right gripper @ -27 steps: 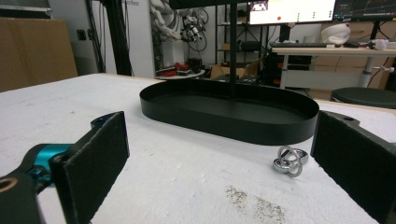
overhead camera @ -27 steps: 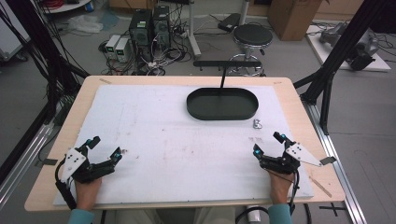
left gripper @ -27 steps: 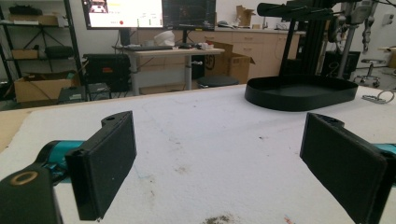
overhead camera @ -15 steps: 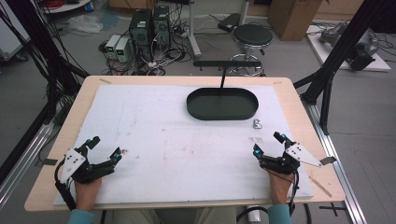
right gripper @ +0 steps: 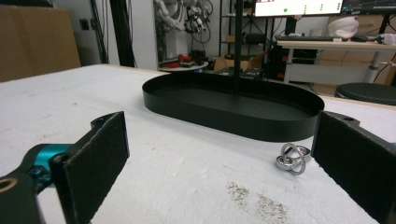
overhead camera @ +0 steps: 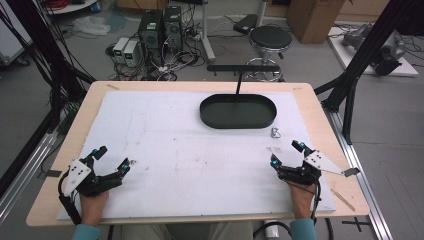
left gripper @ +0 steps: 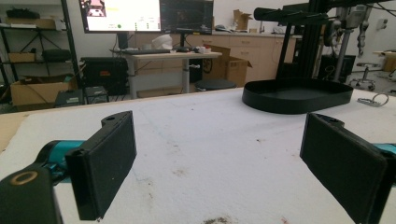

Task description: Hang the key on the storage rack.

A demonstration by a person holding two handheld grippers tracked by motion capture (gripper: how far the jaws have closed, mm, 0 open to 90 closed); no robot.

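Your white table (overhead camera: 190, 150) carries a black oval tray (overhead camera: 238, 111) at the far side. Both the left gripper (overhead camera: 111, 162) and right gripper (overhead camera: 287, 154) rest wide, holding nothing: you appear poised to start. Likely next: reach your right gripper forward to the linked metal rings (overhead camera: 275, 132) just beside the tray.

A robotics lab workspace.
Black desktop computer towers (overhead camera: 160, 27) with tangled cables on the grey floor, wall monitors (left gripper: 120, 14), cardboard boxes (overhead camera: 312, 17).
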